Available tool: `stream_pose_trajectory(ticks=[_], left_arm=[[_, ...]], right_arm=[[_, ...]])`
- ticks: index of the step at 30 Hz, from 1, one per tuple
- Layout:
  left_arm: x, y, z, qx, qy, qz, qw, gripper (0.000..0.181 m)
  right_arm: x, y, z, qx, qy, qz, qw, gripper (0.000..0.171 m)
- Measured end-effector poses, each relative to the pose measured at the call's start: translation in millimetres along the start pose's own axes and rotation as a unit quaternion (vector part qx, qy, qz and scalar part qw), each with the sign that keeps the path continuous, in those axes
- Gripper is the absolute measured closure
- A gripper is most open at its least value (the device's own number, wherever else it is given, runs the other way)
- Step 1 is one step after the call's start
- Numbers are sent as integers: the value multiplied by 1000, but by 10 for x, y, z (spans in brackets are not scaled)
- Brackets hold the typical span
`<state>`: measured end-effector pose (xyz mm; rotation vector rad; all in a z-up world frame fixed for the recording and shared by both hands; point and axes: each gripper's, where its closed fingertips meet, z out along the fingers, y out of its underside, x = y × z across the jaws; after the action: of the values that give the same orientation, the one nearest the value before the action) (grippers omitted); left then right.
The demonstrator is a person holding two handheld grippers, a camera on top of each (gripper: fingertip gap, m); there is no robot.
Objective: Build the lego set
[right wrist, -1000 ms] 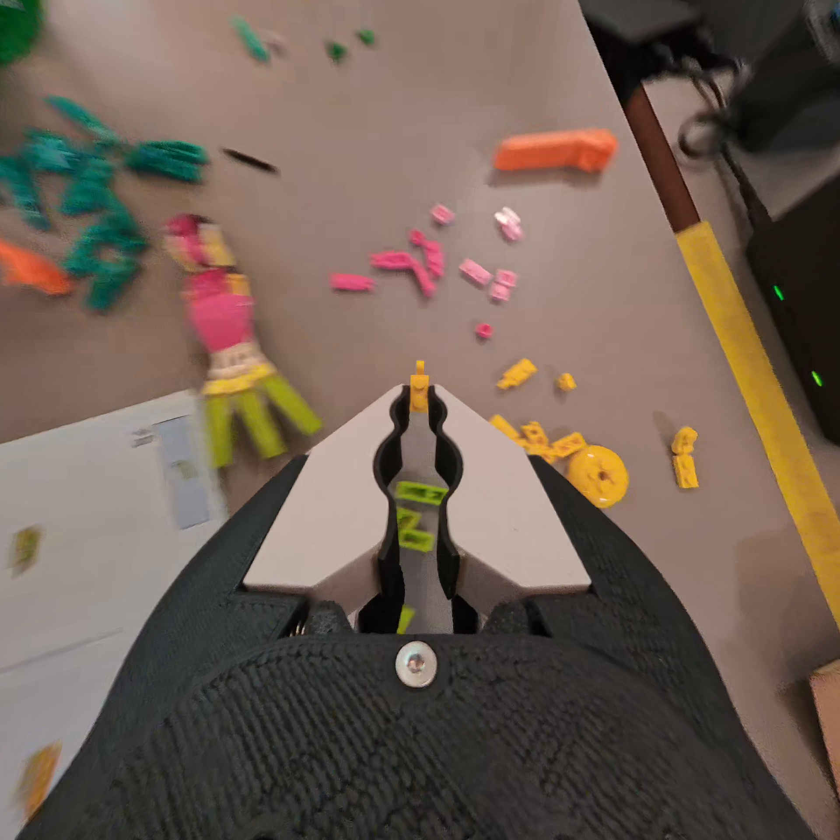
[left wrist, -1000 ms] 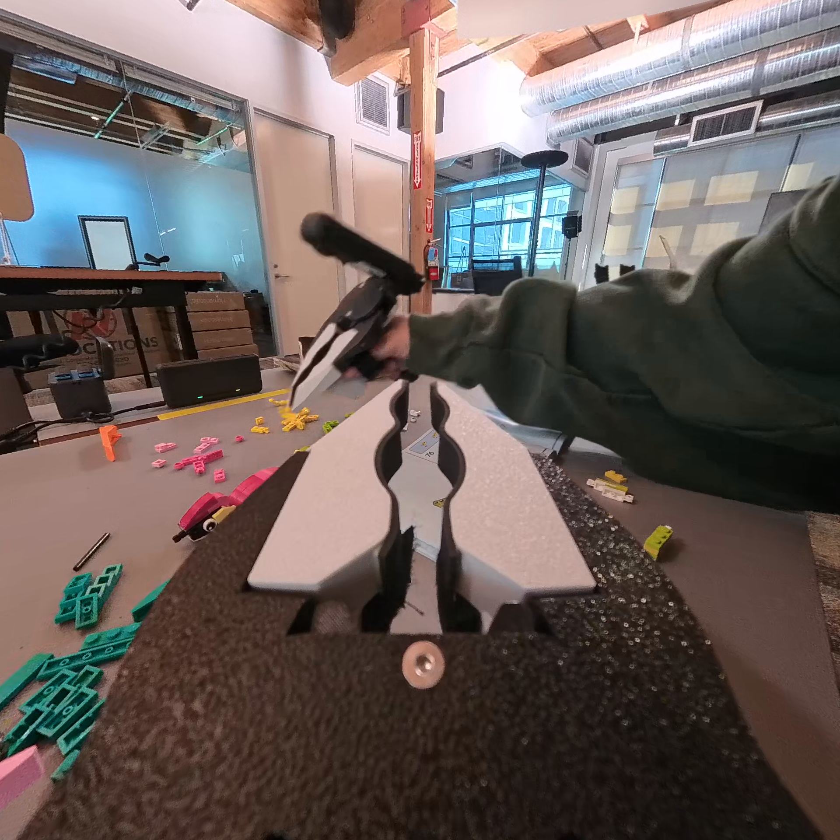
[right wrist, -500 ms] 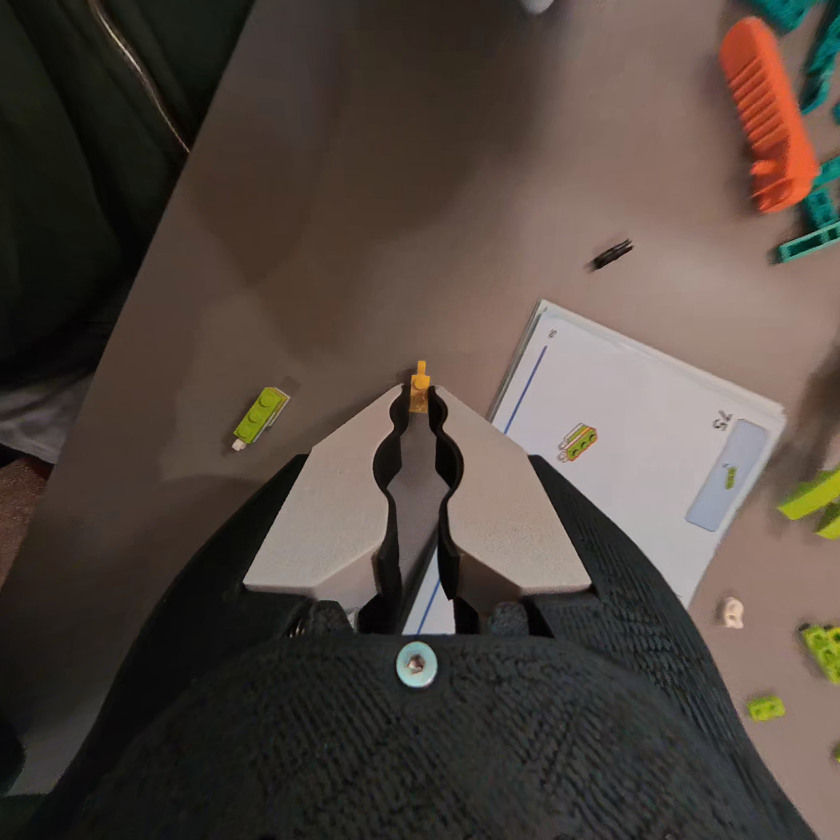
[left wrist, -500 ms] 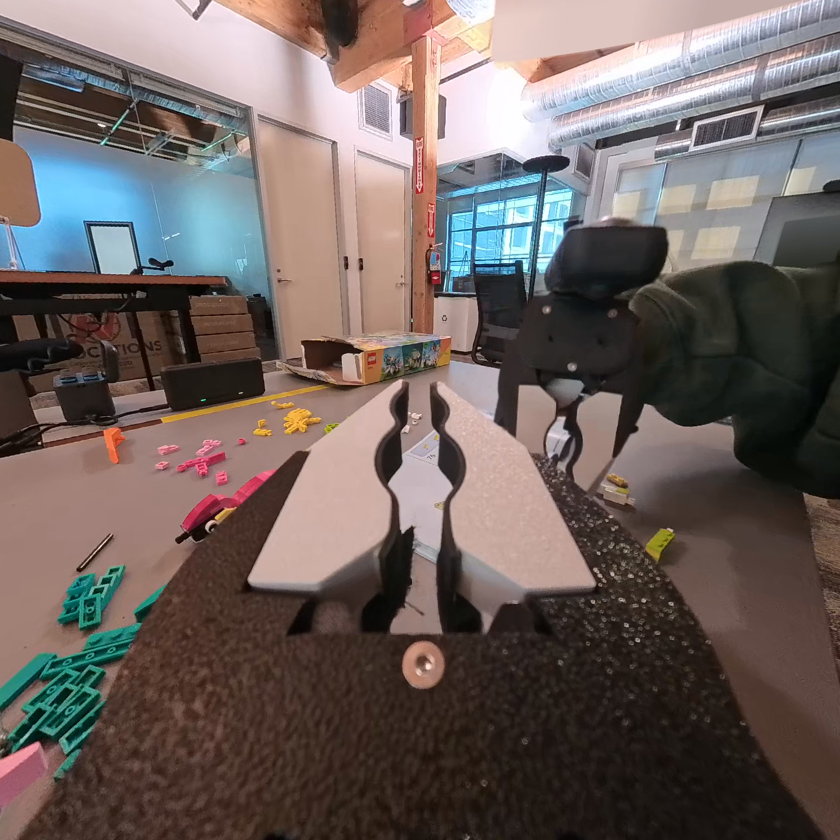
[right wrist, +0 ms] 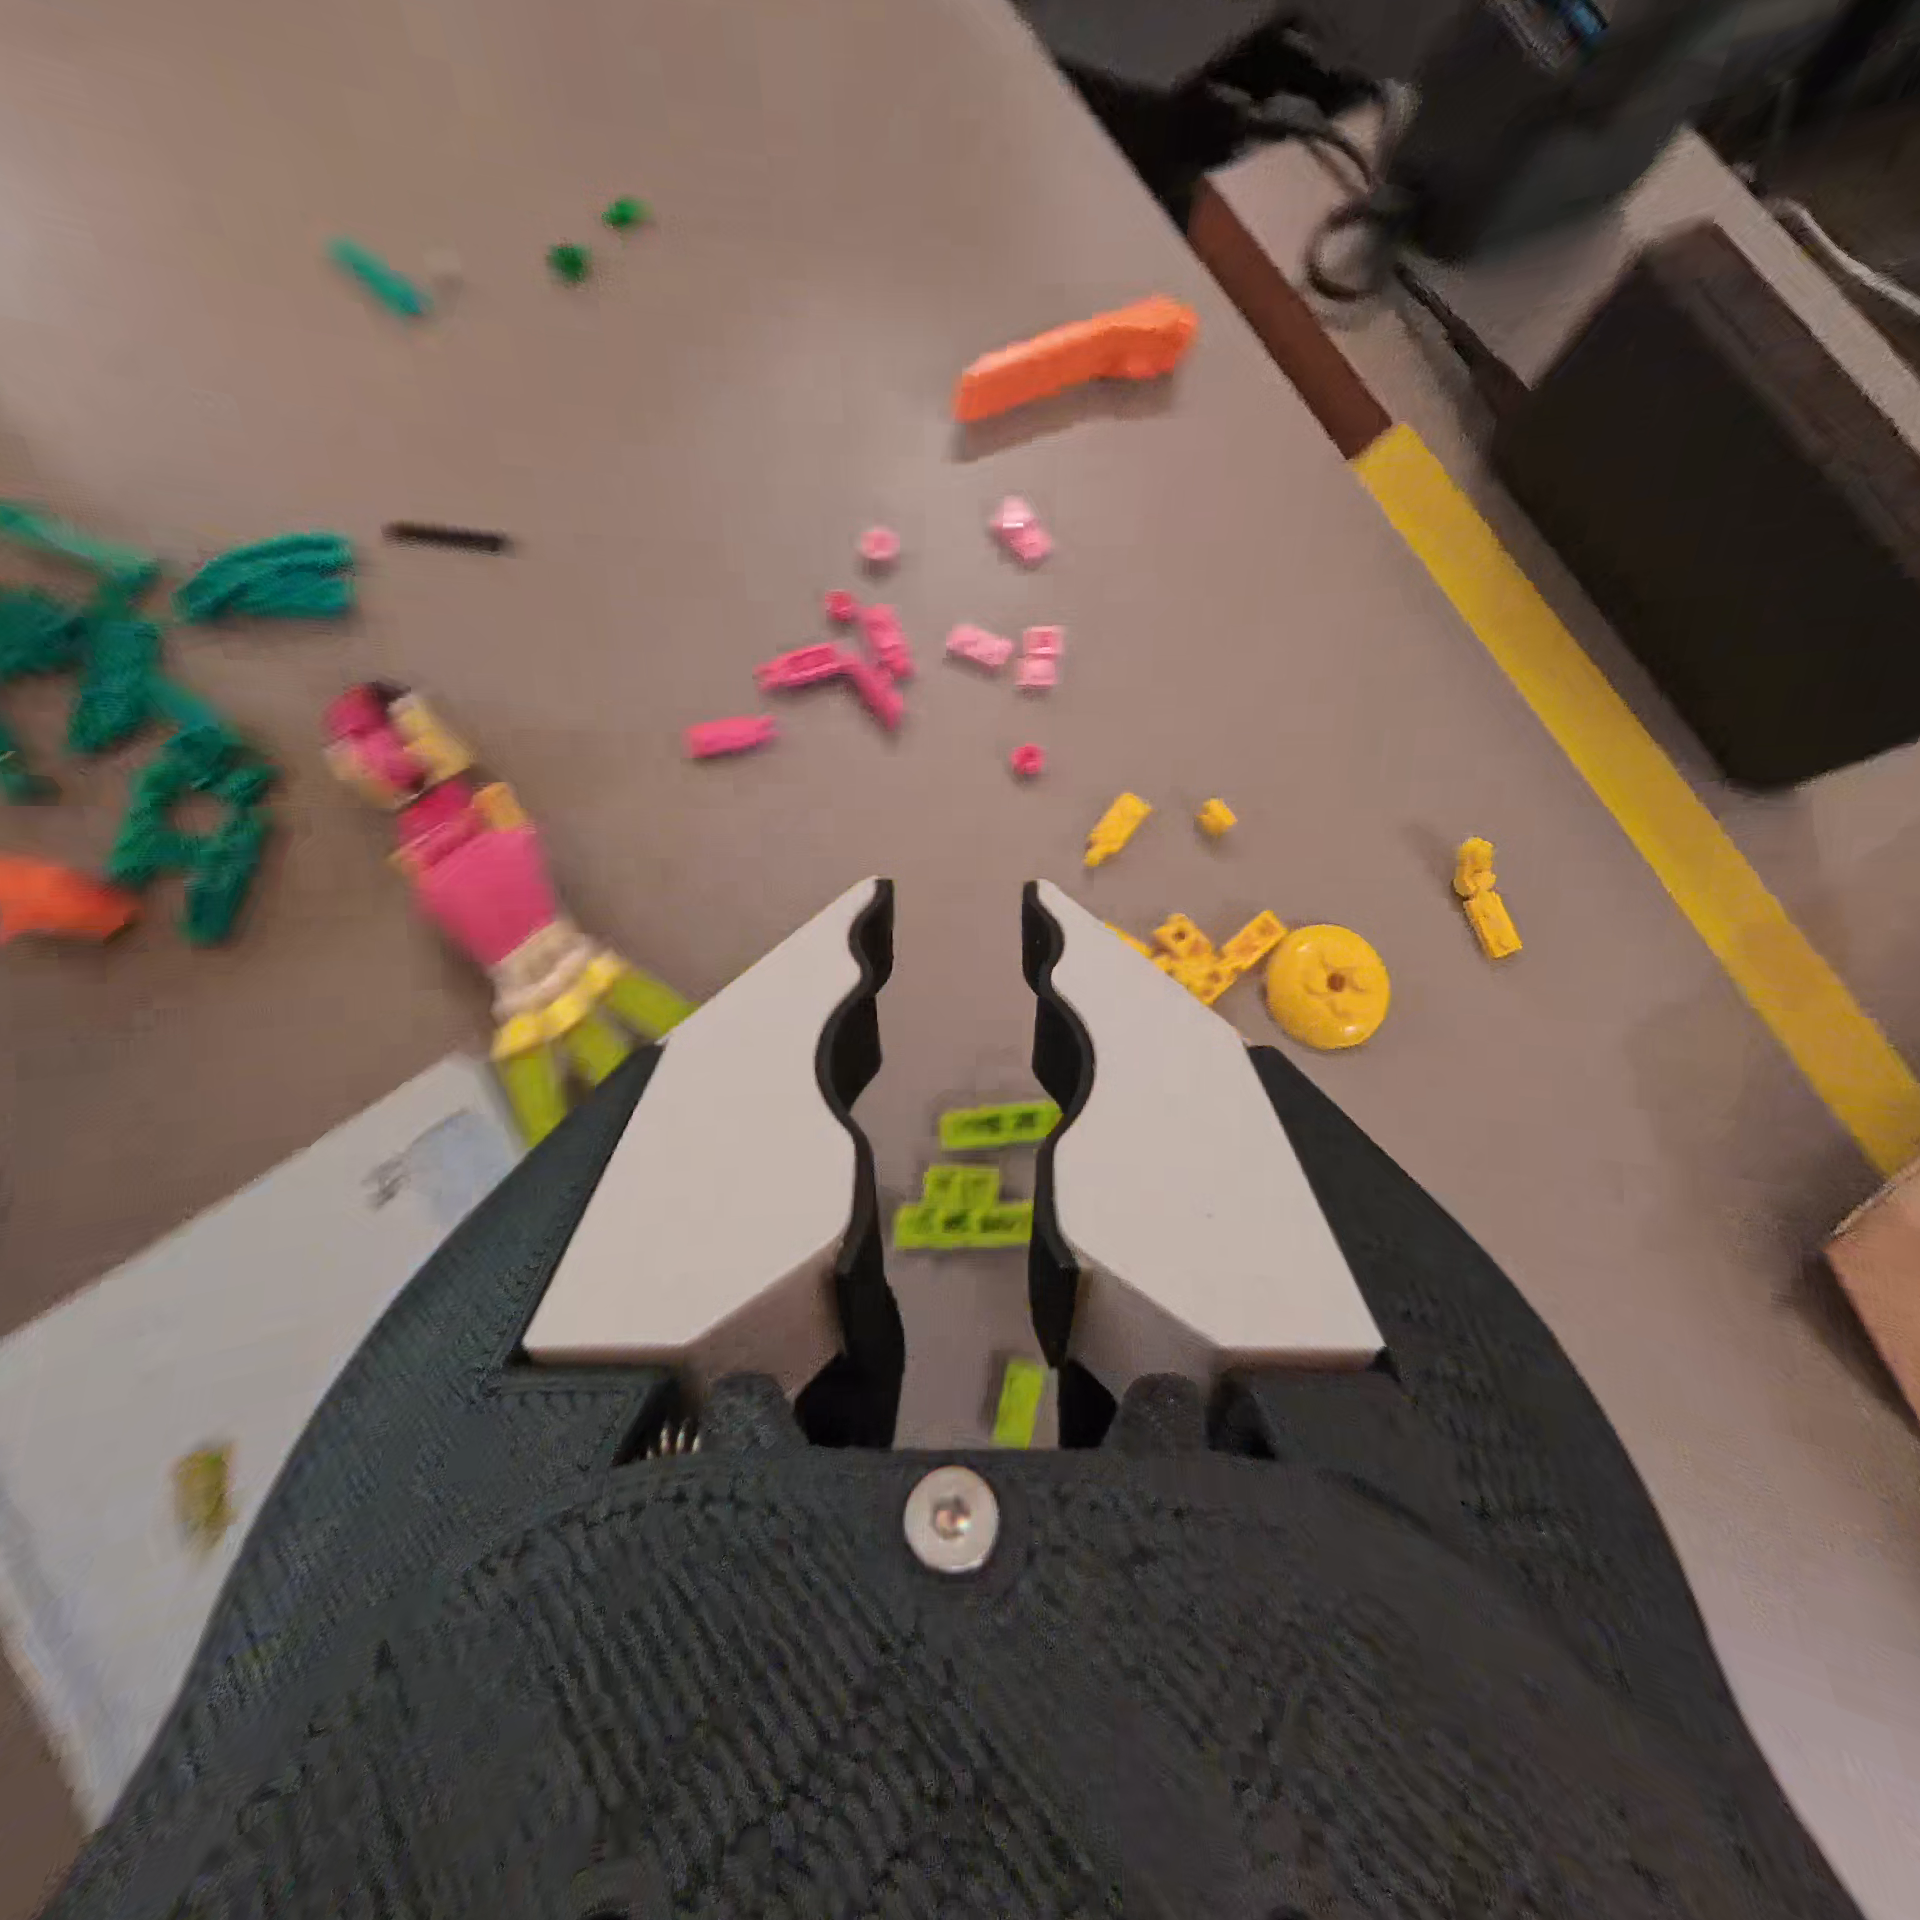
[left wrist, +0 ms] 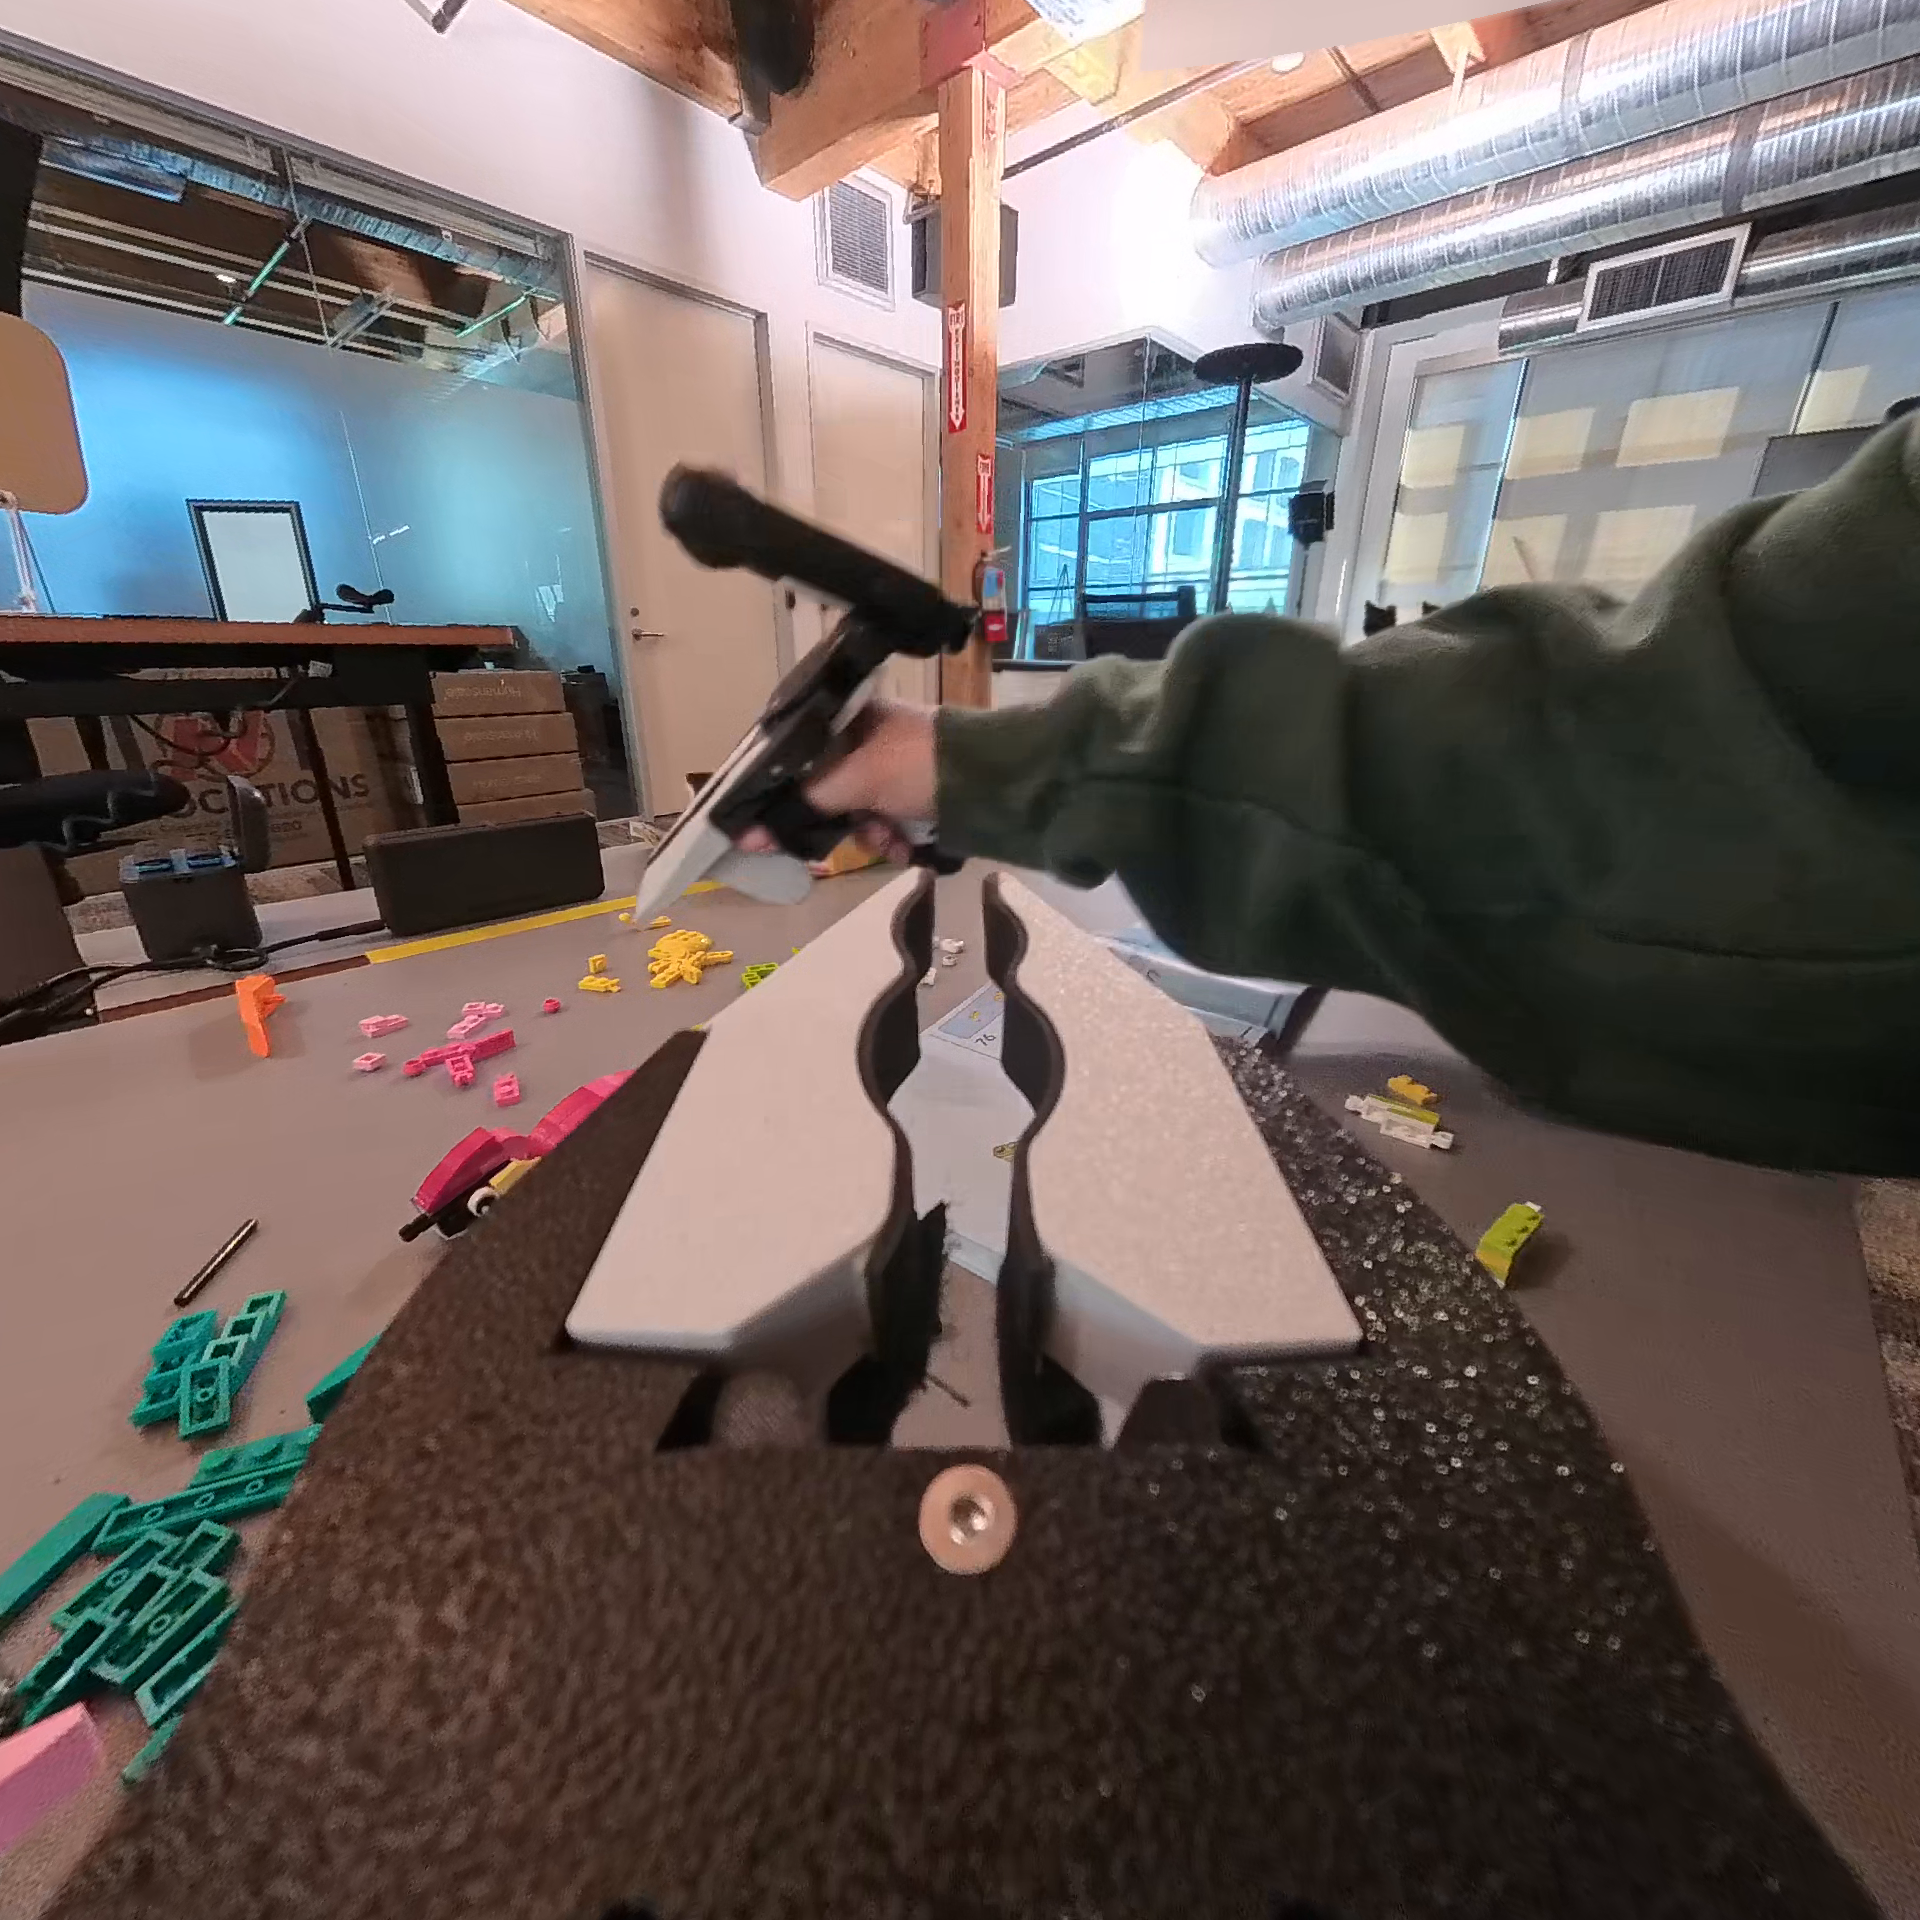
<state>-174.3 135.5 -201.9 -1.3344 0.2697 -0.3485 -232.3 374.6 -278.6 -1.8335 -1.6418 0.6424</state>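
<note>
The right gripper (right wrist: pixel 957 902), jaws spread and empty, hovers over the yellow pieces (right wrist: pixel 1210 951) at its 2 o'clock, likely to select one. The left gripper (left wrist: pixel 951 899), jaws slightly parted and empty, waits over the instruction booklet (left wrist: pixel 961 1117). The pink model (right wrist: pixel 473 868) lies at the right gripper's 10 o'clock.

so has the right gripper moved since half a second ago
Yes. The right gripper has swung away from the instruction sheet to above the yellow pieces, open and empty.

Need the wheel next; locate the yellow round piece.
Right wrist view: yellow round piece lies right of the open right tool, beside small yellow bricks.
</note>
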Motion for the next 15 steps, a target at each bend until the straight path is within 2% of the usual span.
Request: stream_pose_trajectory(ticks=[4, 6, 9, 11, 15], left_arm=[[-3, -3, -1, 1, 1, -2, 1000, 175], [-4, -4, -1, 2, 1, -3, 1000, 175], [-3, -4, -1, 2, 1, -3, 1000, 175], [-3, -2, -1, 1, 1, -3, 1000, 175], [-4, -1, 1, 1, 1, -3, 1000, 175]], right_arm=[[274, 114, 399, -26, 21, 65, 997, 148], [318, 156, 500, -37, 27, 67, 997, 148], [392, 133, 539, -47, 39, 61, 996, 152], [376, 122, 555, -51, 30, 58, 997, 165], [279, 97, 418, -55, 24, 24, 998, 165]])
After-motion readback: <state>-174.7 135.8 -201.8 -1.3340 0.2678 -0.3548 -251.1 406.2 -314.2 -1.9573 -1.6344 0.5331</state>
